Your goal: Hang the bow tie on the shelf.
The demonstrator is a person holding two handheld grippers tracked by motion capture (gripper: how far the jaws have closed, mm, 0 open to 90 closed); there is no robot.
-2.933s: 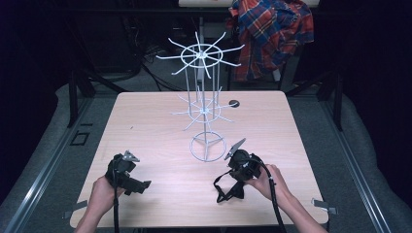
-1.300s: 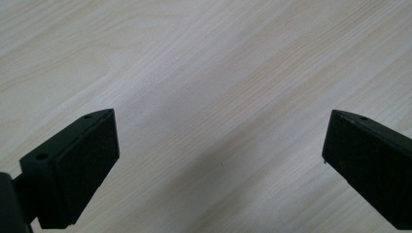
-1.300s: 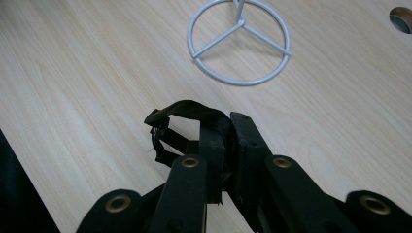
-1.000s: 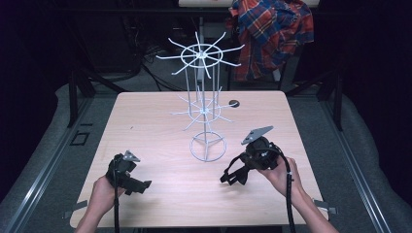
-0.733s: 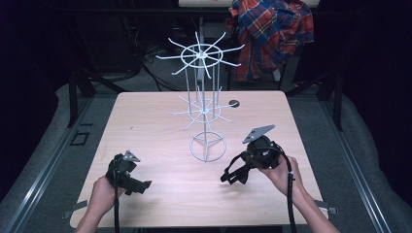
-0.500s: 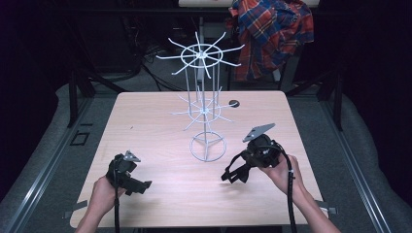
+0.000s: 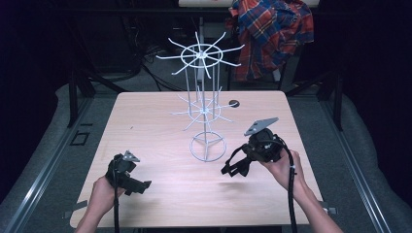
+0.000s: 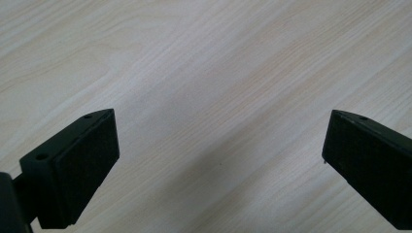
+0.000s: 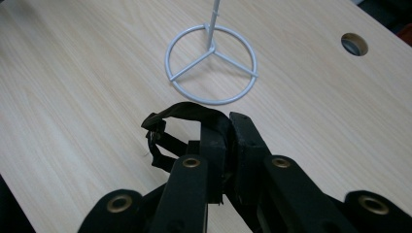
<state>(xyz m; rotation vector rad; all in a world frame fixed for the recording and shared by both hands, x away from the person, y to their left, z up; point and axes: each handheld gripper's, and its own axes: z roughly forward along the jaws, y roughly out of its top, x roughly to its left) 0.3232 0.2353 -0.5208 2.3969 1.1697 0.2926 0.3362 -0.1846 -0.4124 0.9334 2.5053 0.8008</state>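
Black strap point(image 9: 180, 114), thin, looped.

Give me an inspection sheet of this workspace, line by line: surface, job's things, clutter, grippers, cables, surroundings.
Surface: pale wooden table, with a round hole near the far edge.
Job's things: black strap pinched in the right gripper, held above the table; white wire rack standing mid-table, its ring base just beyond the strap.
Clutter: nothing seen.
Grippers: left gripper open, nothing between its jaws, low over bare wood; right gripper shut on the strap.
Cables: a black cable trails from each gripper back along the forearm.
Surroundings: plaid shirt hanging behind the table; dark room, grey floor.
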